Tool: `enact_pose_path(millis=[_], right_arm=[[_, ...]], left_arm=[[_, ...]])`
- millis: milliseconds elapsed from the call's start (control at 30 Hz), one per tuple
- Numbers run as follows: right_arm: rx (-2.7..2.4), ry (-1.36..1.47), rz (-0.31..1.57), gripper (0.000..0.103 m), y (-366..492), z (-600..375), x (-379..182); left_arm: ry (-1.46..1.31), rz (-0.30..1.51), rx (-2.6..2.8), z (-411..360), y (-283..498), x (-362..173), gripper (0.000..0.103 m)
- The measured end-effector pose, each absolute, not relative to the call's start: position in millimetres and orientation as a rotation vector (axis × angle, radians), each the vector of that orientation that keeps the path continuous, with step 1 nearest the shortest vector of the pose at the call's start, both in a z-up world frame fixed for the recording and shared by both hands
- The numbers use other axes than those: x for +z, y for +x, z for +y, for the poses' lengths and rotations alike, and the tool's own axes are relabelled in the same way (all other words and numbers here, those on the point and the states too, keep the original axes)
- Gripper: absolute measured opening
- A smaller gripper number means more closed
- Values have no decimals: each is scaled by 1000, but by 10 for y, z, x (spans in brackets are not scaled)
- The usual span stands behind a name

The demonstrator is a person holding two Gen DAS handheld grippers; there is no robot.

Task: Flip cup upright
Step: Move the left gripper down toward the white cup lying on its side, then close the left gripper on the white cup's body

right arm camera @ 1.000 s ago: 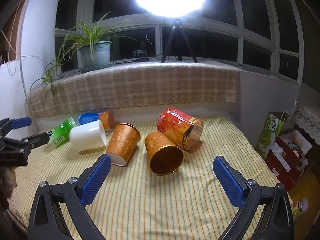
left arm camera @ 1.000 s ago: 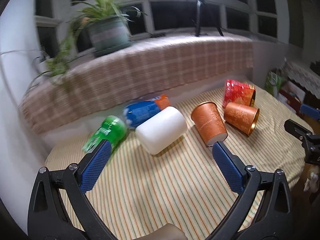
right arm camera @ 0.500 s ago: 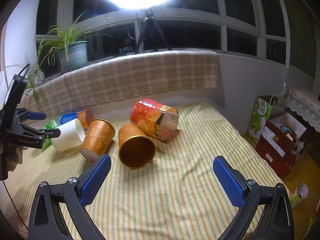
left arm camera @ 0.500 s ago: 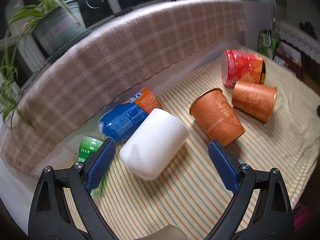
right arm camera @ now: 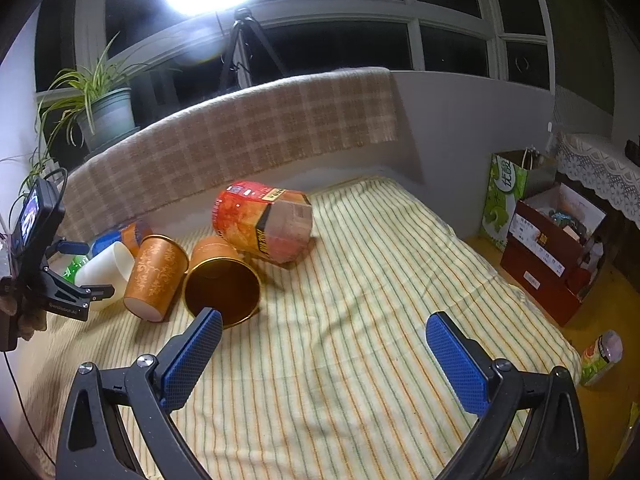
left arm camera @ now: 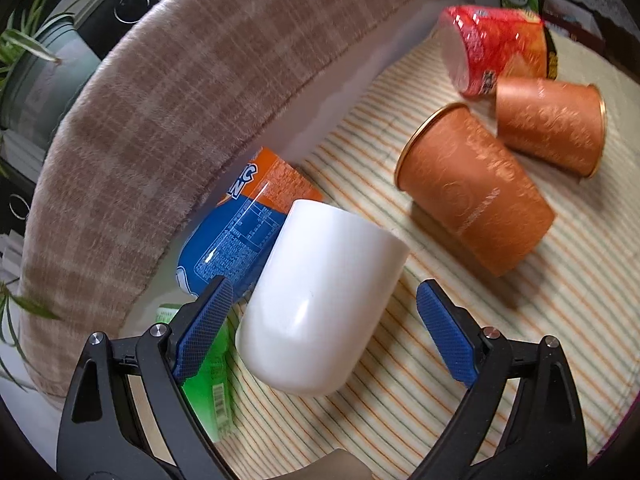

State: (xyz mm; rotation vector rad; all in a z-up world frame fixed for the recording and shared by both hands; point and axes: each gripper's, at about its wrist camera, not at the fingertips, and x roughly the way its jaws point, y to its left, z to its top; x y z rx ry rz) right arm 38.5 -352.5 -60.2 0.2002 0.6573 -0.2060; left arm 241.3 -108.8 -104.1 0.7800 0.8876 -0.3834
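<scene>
White cup (left arm camera: 320,304) lies on its side, lower centre of left wrist view, long axis running lower-left to upper-right | left gripper (left arm camera: 324,332) wide open, holding nothing, straddling its closed base; nearer hand | blue packet (left arm camera: 240,236) touches its upper-left side | open striped cloth (left arm camera: 400,420) lower right | right gripper (right arm camera: 324,360) wide open, holding nothing, well apart.

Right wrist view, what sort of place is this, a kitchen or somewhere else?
Probably a home sunroom or bay-window nook, not a kitchen. A potted spider plant stands on the sill under dark night windows, a striped cloth covers the table, and a bright ring light on a tripod suggests a recording setup.
</scene>
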Motion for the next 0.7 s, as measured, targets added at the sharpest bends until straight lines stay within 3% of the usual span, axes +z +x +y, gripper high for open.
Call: enact_pose_path(millis=[400, 467, 700], right_arm=[[-208, 258, 686, 103, 486, -3627, -688], [-207, 260, 690, 103, 492, -3627, -699], [-208, 269, 697, 103, 508, -3634, -717]], left_arm=[[837, 913, -382, -1141, 2626, -1330, 96], [840, 920, -385, -1151, 2585, -1377, 86], [830, 914, -385, -1167, 2614, -1479, 84]])
